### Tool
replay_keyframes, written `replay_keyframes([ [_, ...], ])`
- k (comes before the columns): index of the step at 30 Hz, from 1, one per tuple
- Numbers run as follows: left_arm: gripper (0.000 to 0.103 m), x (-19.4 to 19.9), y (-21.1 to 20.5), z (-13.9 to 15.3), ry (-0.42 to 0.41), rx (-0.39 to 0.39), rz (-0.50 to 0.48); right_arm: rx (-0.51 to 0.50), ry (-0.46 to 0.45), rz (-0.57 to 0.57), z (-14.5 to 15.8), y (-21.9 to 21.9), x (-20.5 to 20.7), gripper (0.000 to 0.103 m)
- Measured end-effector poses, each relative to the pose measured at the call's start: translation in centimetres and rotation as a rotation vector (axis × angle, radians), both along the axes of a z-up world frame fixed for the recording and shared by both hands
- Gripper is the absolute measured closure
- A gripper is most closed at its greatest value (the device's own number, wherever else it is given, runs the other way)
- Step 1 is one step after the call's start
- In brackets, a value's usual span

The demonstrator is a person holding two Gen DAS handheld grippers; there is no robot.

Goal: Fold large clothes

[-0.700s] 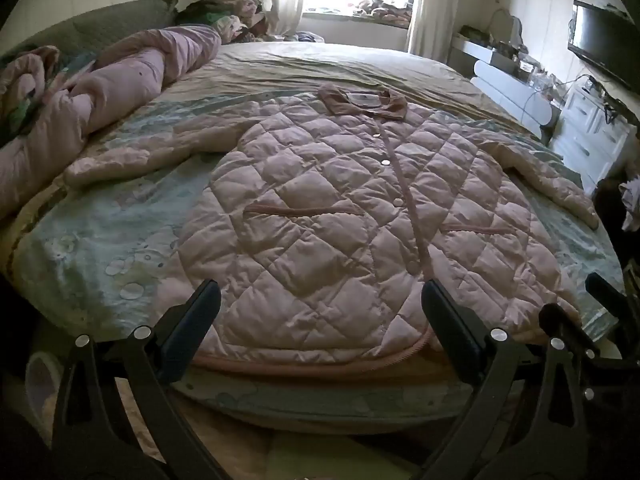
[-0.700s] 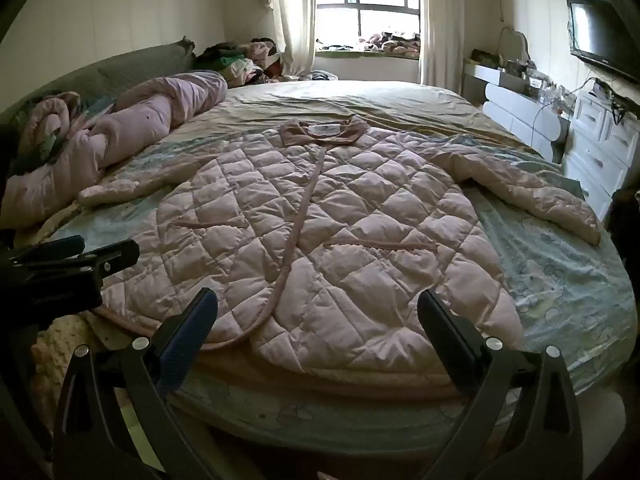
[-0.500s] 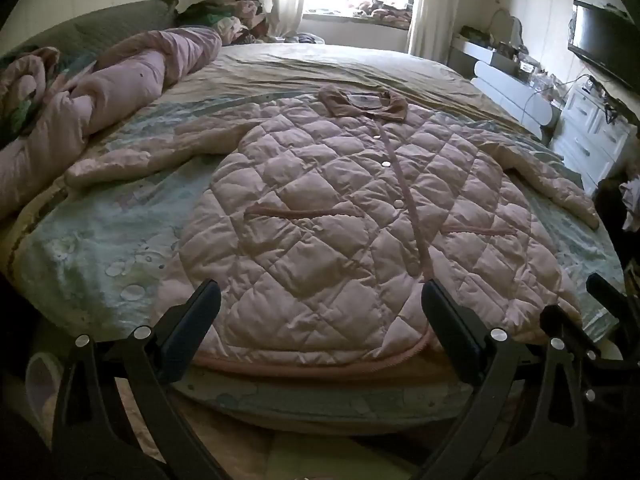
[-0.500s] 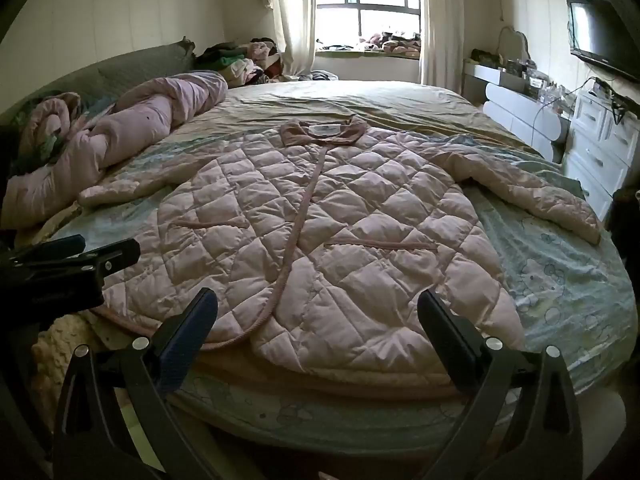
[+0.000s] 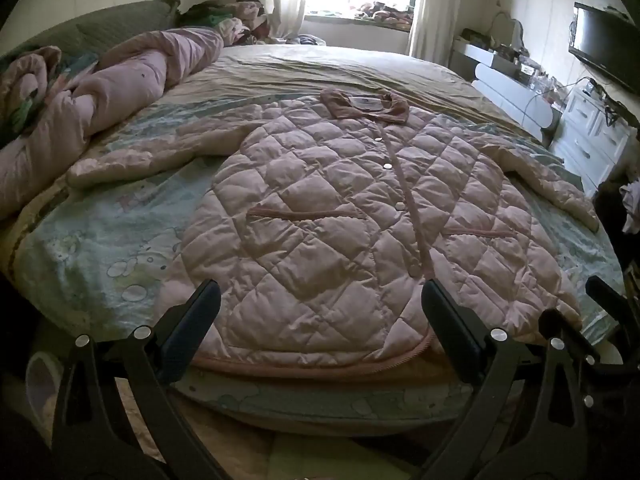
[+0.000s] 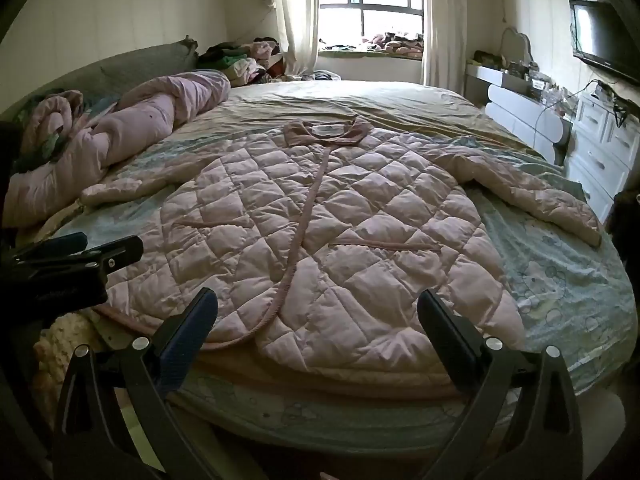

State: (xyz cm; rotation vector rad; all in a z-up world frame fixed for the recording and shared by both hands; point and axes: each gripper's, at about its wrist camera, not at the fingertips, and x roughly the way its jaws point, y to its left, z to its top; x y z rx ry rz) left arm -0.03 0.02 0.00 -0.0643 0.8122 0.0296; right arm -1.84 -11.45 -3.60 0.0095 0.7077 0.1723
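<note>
A pink quilted jacket (image 5: pixel 340 216) lies flat and buttoned on the bed, collar toward the window, both sleeves spread out to the sides; it also shows in the right wrist view (image 6: pixel 328 240). My left gripper (image 5: pixel 320 328) is open and empty just above the jacket's hem at the bed's near edge. My right gripper (image 6: pixel 316 328) is open and empty over the hem a little further right. The left gripper also shows at the left edge of the right wrist view (image 6: pixel 76 256).
The bed (image 5: pixel 92 240) has a pale blue patterned sheet. A rolled pink duvet (image 5: pixel 120 92) lies along the left side. White drawers (image 5: pixel 592 136) and a wall TV (image 5: pixel 604 48) stand at the right. Clothes are piled near the window (image 6: pixel 372 12).
Both grippers have barely moved; the views shifted very slightly. The jacket lies as before.
</note>
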Motion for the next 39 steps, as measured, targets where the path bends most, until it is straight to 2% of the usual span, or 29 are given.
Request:
replay_keyframes([
  [19,0.009,0.2,0.4,0.8,0.0,-0.001,0.002,0.002,0.006,0.003,-0.4,0.2,0.0,0.004],
  [39,0.009,0.1,0.2,-0.3,0.011,0.003,0.0,0.008,0.016,0.005,-0.5,0.3,0.2,0.004],
])
